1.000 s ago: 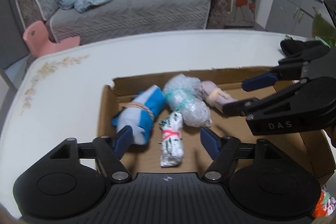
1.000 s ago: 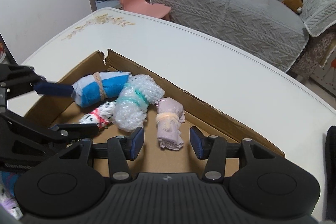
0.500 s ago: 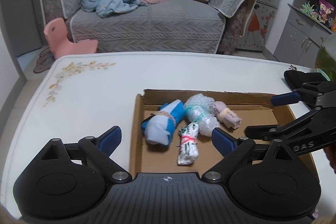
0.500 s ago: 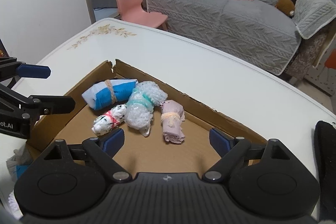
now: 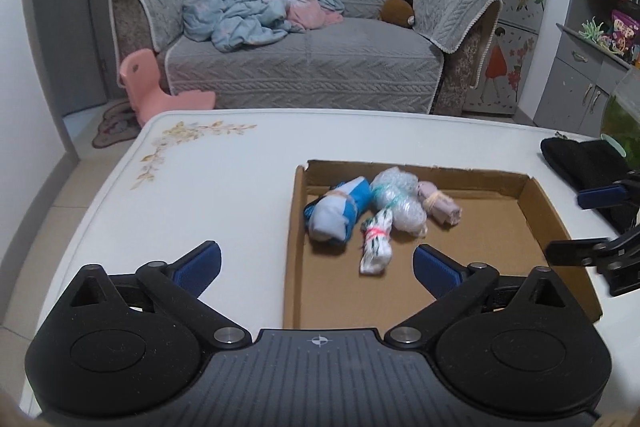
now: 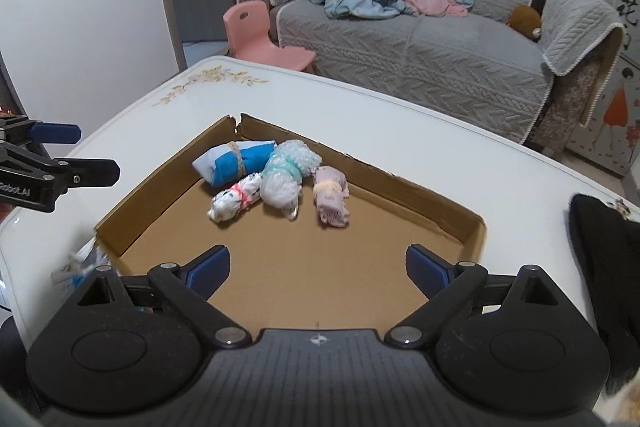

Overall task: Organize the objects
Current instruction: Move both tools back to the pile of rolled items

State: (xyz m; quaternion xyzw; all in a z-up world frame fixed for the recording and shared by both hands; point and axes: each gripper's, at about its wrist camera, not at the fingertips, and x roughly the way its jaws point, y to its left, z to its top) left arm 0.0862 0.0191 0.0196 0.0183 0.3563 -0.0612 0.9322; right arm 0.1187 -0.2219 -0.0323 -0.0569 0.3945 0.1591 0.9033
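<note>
A shallow cardboard tray [image 5: 532,199] [image 6: 440,205] lies on the white table. Several bundles lie together at its far left: a blue and white roll [image 5: 334,213] [image 6: 234,163], a white patterned roll with a pink band [image 5: 375,243] [image 6: 236,202], a bubble-wrap bundle [image 5: 398,199] [image 6: 286,177] and a pale purple roll [image 5: 440,203] [image 6: 330,197]. My left gripper [image 5: 316,269] is open and empty, above the tray's near left wall. My right gripper [image 6: 318,267] is open and empty over the tray's near part. Each gripper shows at the edge of the other's view.
A black cloth [image 5: 584,163] [image 6: 600,239] lies on the table right of the tray. Crumpled wrappers [image 6: 80,263] lie by the tray's near left corner. A grey sofa [image 5: 304,67] and a pink chair [image 5: 160,91] stand beyond the table.
Both grippers have pulled back and up from the bundles and opened wider. The bundles stay where they were in the tray.
</note>
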